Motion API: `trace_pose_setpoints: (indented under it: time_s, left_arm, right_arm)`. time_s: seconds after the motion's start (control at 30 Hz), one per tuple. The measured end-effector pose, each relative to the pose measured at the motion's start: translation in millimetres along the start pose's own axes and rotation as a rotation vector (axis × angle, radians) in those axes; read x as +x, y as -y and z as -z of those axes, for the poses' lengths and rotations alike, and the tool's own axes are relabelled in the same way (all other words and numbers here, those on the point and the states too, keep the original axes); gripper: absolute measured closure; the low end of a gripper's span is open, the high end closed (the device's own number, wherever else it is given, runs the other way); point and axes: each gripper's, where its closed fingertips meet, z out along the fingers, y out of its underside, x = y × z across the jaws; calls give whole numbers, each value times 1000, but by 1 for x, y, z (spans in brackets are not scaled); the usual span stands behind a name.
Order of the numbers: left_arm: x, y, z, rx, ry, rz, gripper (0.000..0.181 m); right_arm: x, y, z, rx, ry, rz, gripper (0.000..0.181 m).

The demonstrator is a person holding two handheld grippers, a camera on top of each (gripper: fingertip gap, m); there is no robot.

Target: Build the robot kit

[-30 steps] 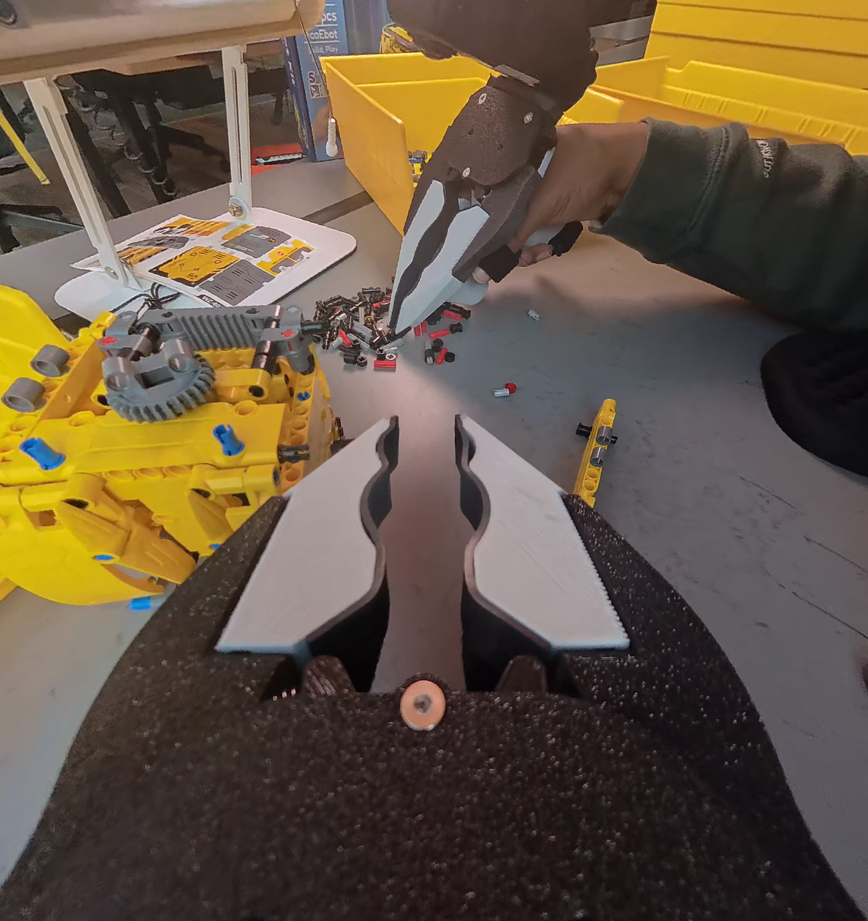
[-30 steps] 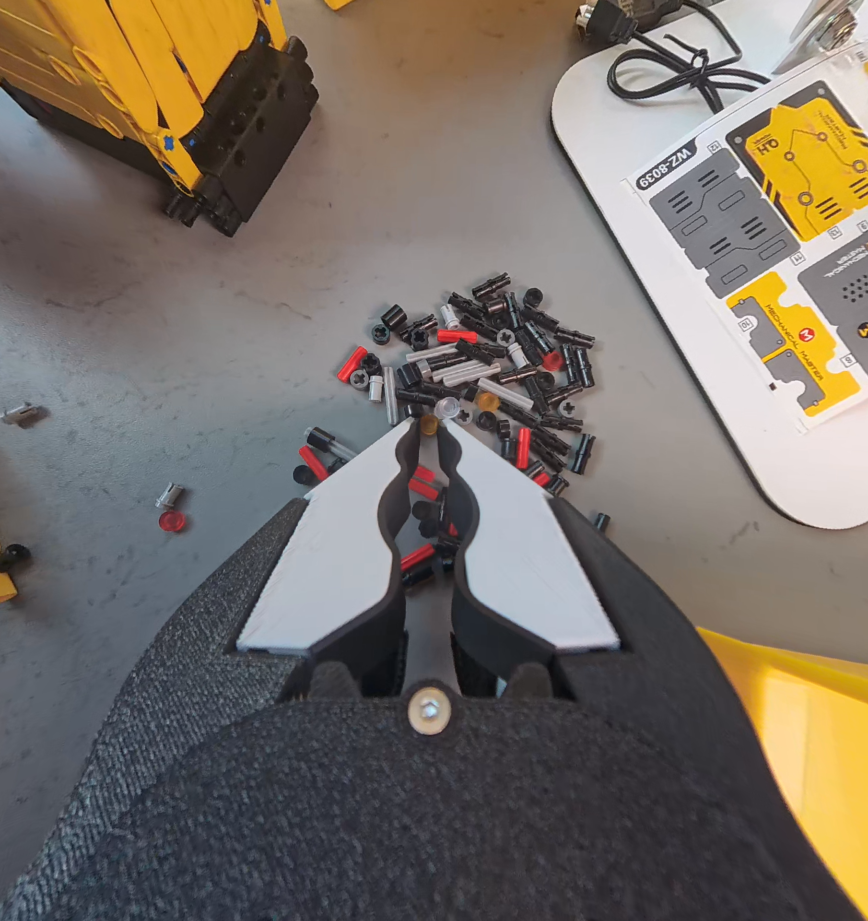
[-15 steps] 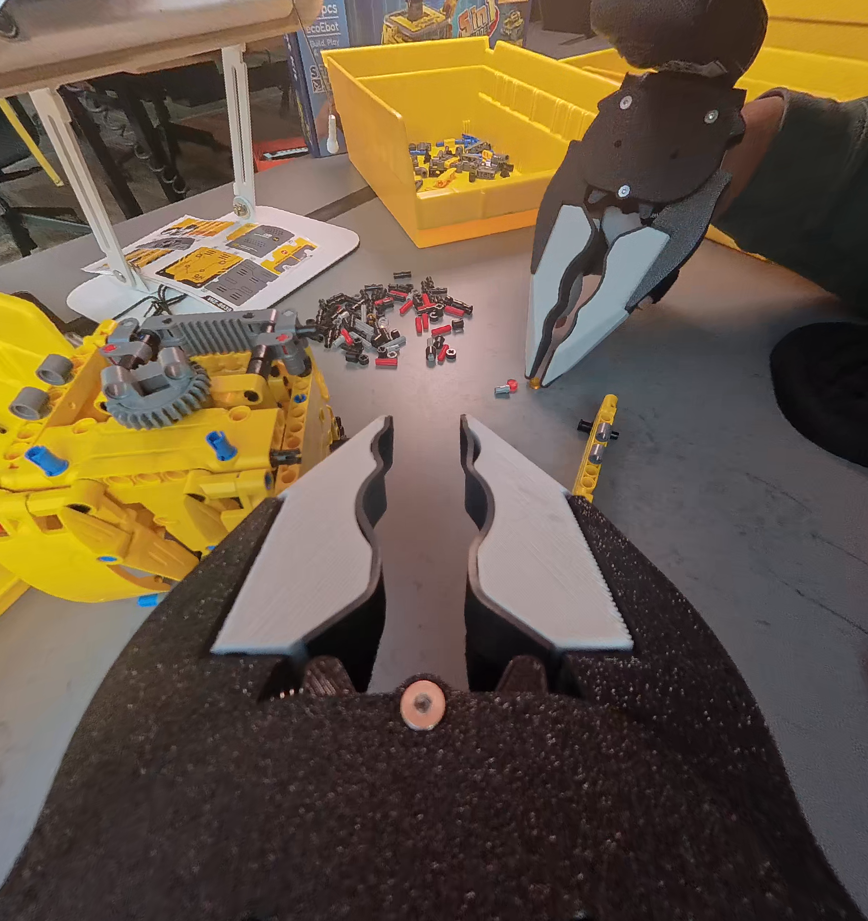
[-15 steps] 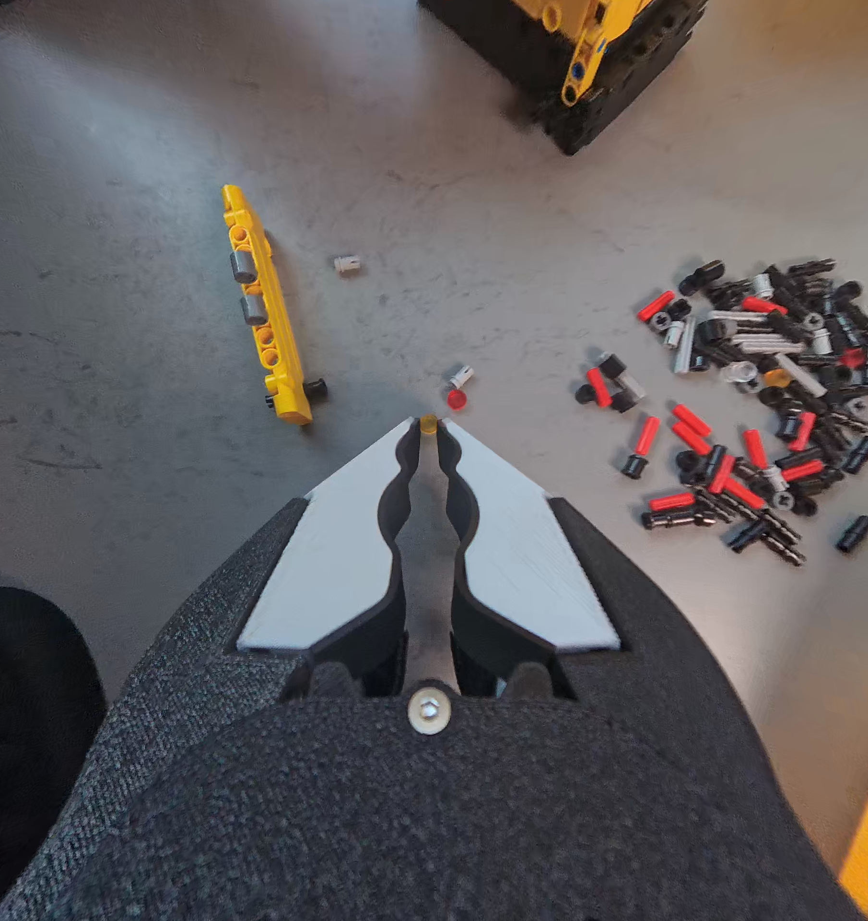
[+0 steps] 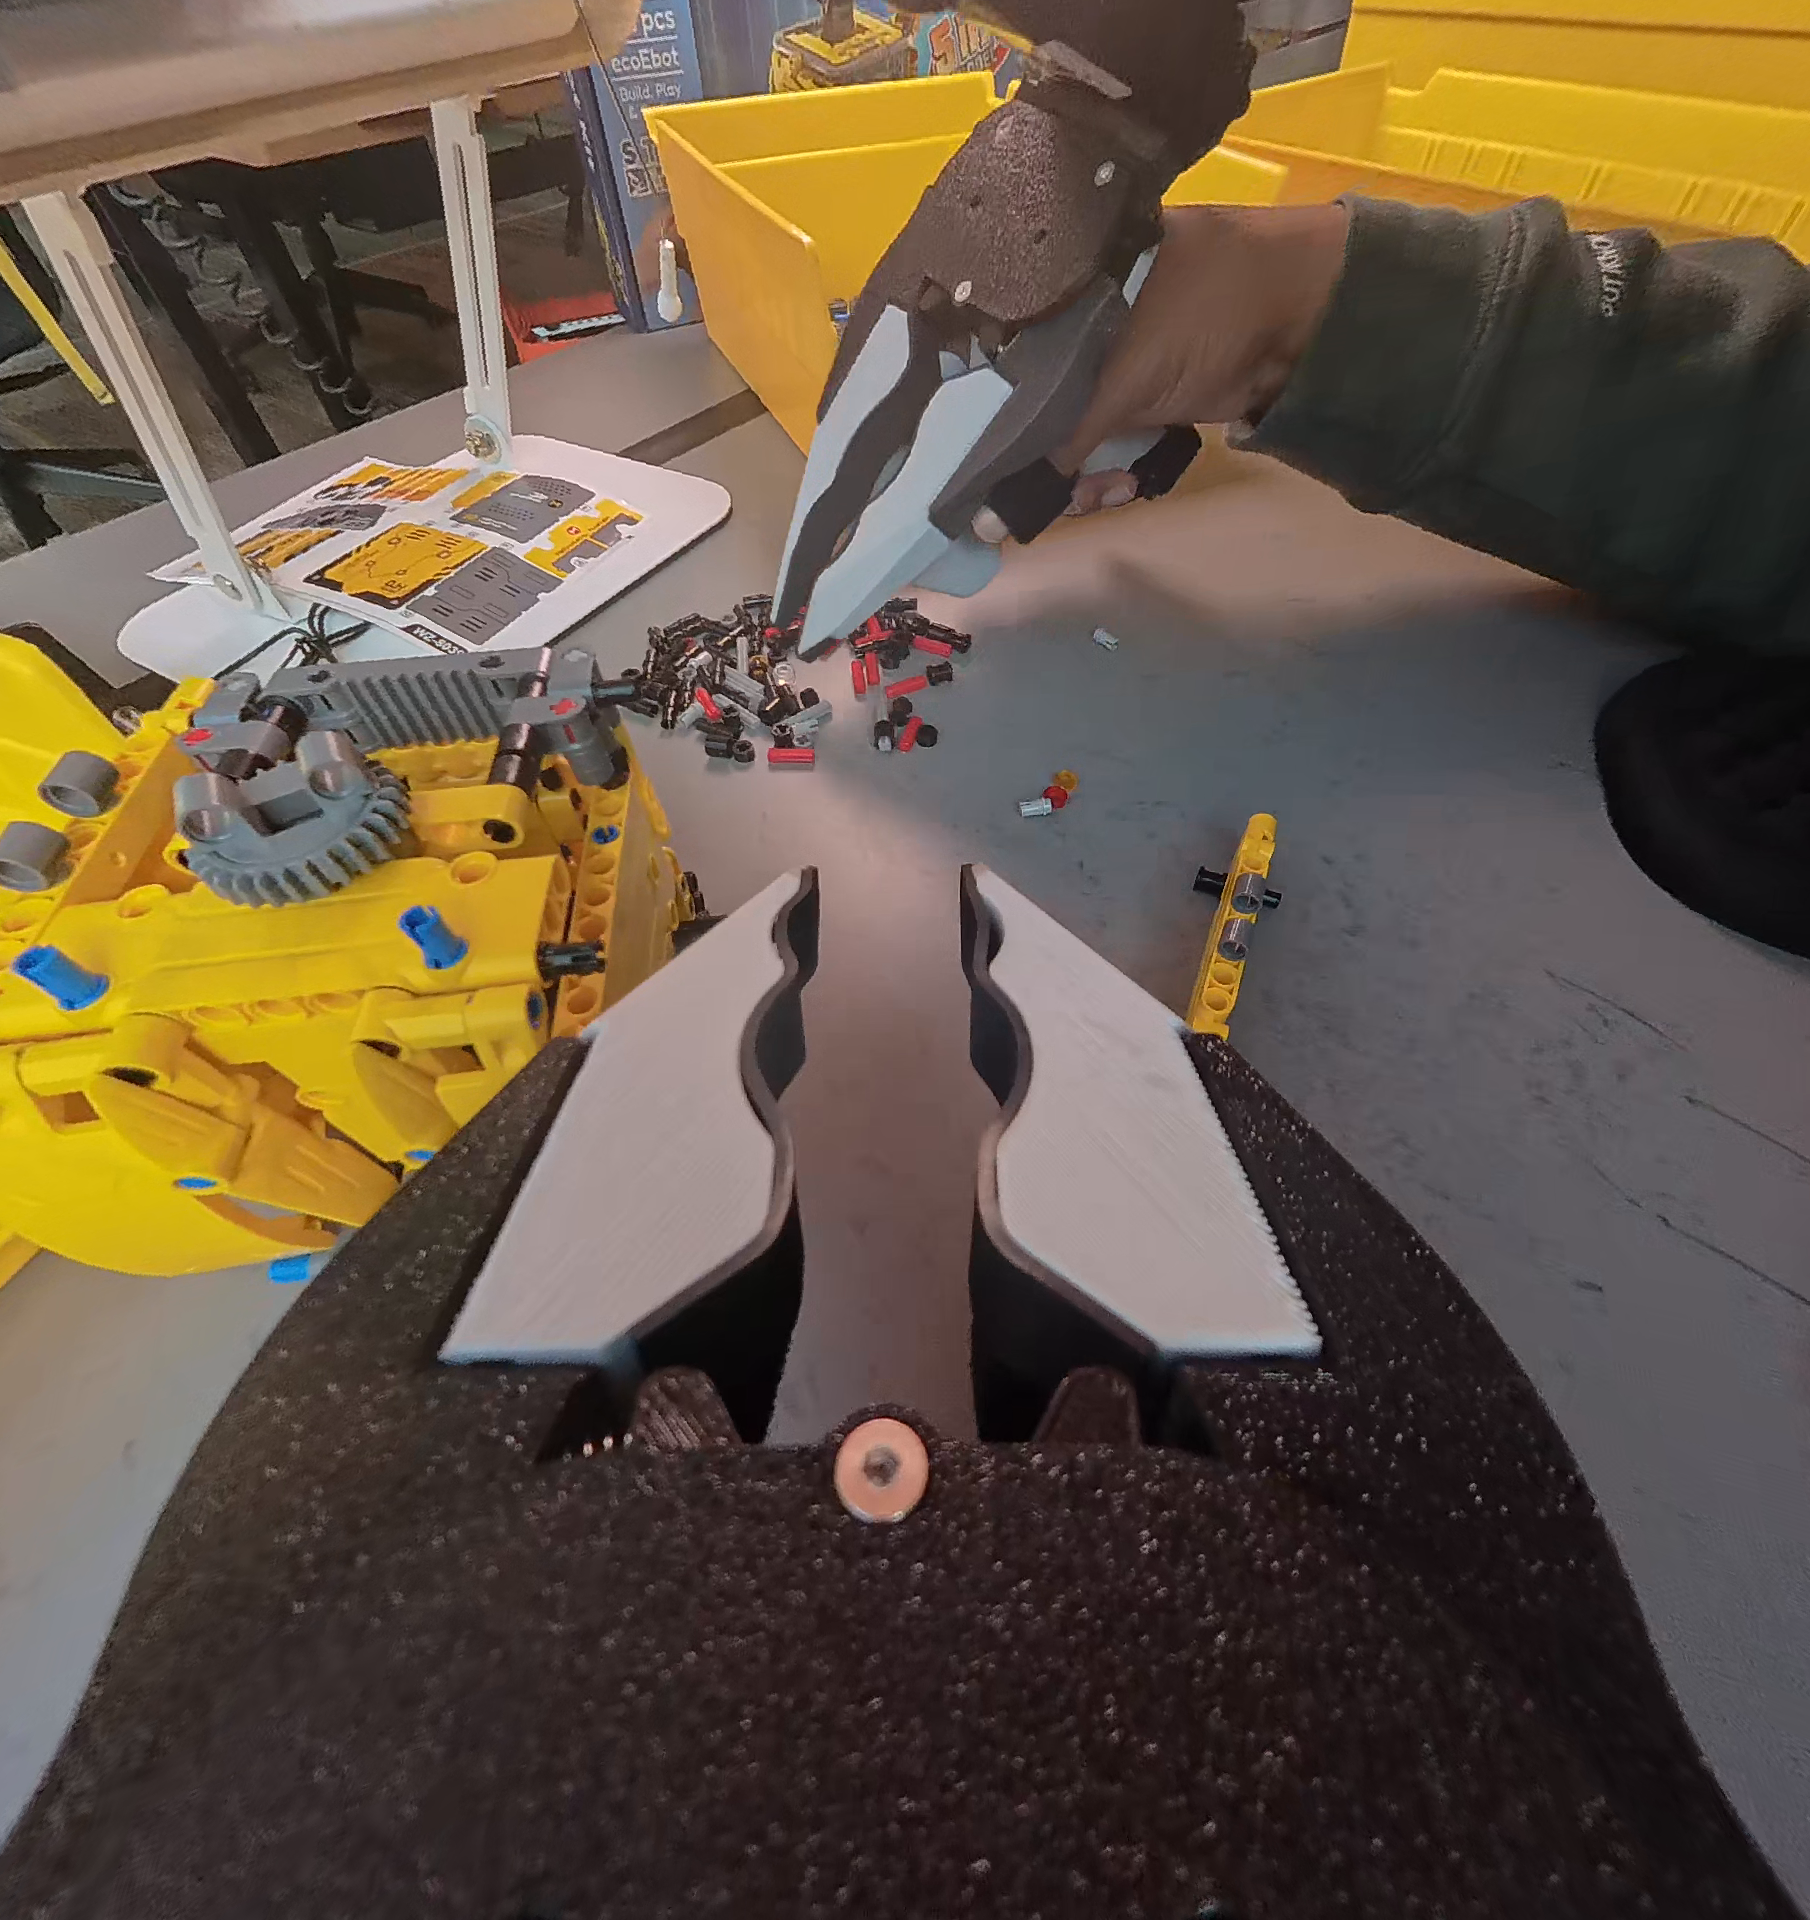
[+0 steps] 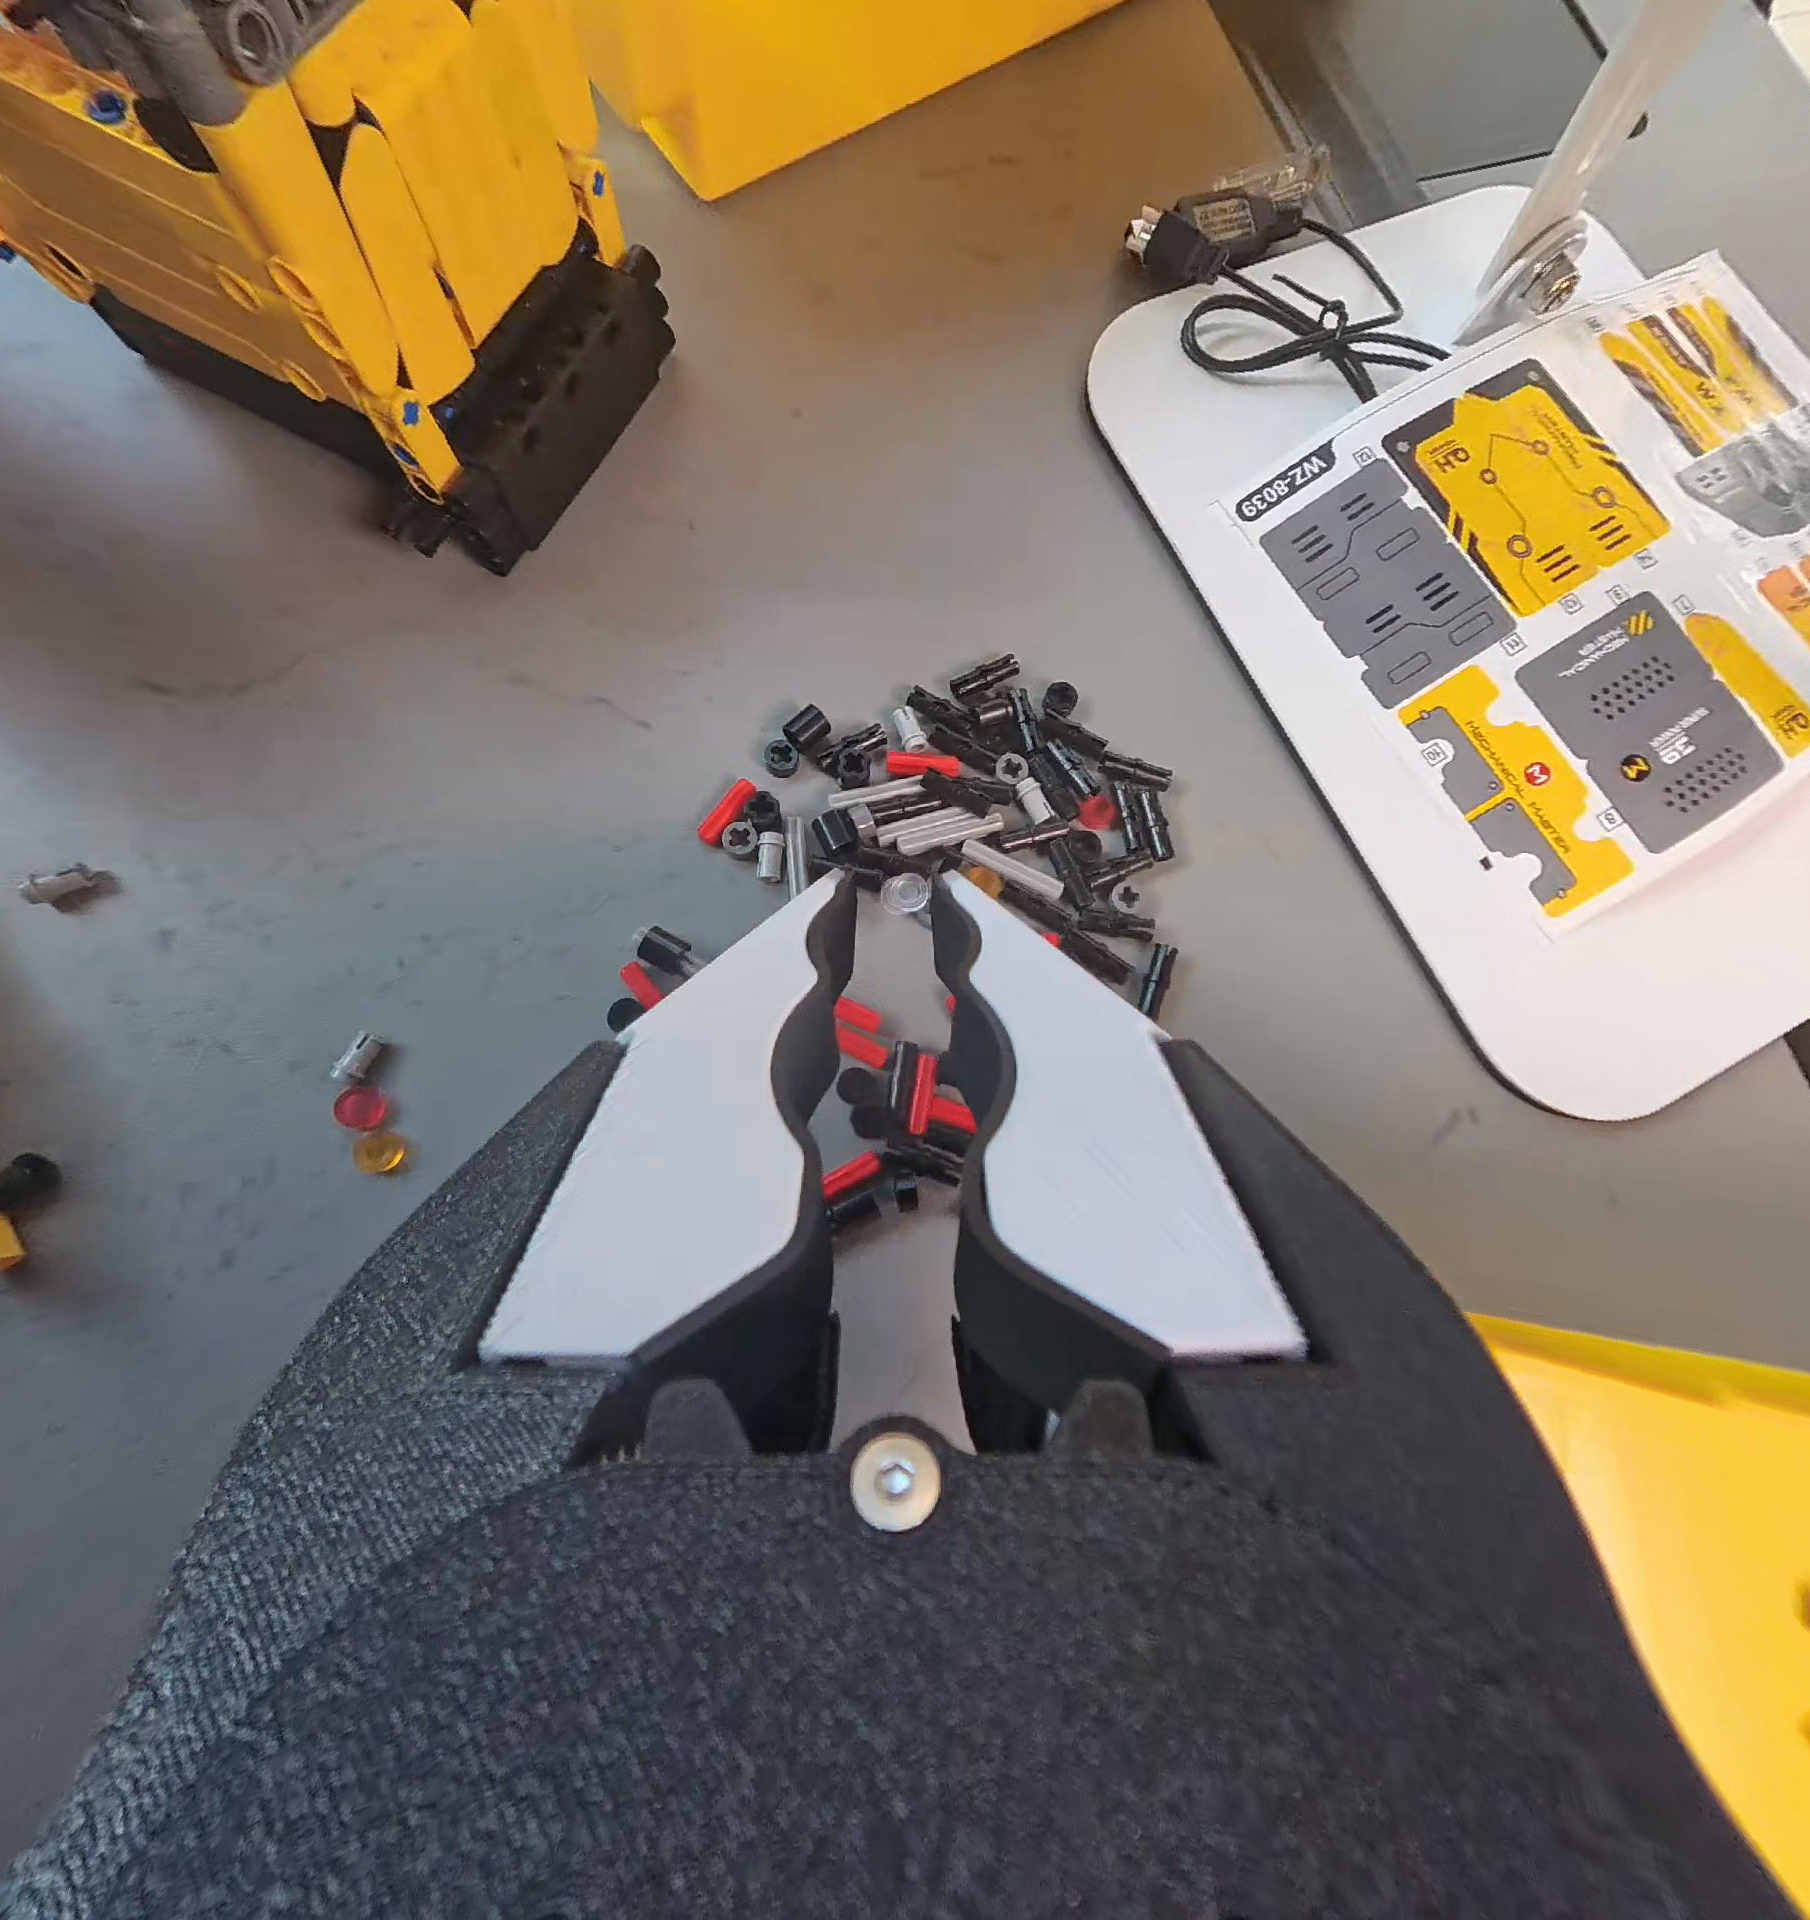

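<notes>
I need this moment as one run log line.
left hand-held gripper: open, empty | right hand-held gripper: open, tips at clear round stud in small parts pile | yellow model: left side

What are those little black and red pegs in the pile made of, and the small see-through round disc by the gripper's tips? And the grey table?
The pile of small black and red pegs looks like moulded plastic, smooth with a slight sheen. The small clear round disc seems to be transparent plastic: the table shows through it. The grey table has a dull, scuffed, mottled surface, perhaps laminate or painted metal; I cannot tell which.
</notes>
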Motion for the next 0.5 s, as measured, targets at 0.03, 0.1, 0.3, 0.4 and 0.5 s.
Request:
trace_pose_setpoints:
  time_s: [0.03,0.1,0.3,0.4,0.5]
  left_arm:
    - [0,0,0,1,-1,3,155]
    - [0,0,0,2,-5,7,155]
    - [1,-2,-1,-4,-11,8,155]
    - [0,-2,-1,-6,-12,11,155]
    - [0,-3,-2,-9,-14,11,155]
  right_arm:
    - [1,0,-3,-7,1,6,167]
    - [0,-4,-7,-34,13,10,167]
    - [3,-7,-13,-57,25,2,169]
    - [4,-8,-14,-58,25,5,173]
    - [4,-8,-14,-57,27,8,174]
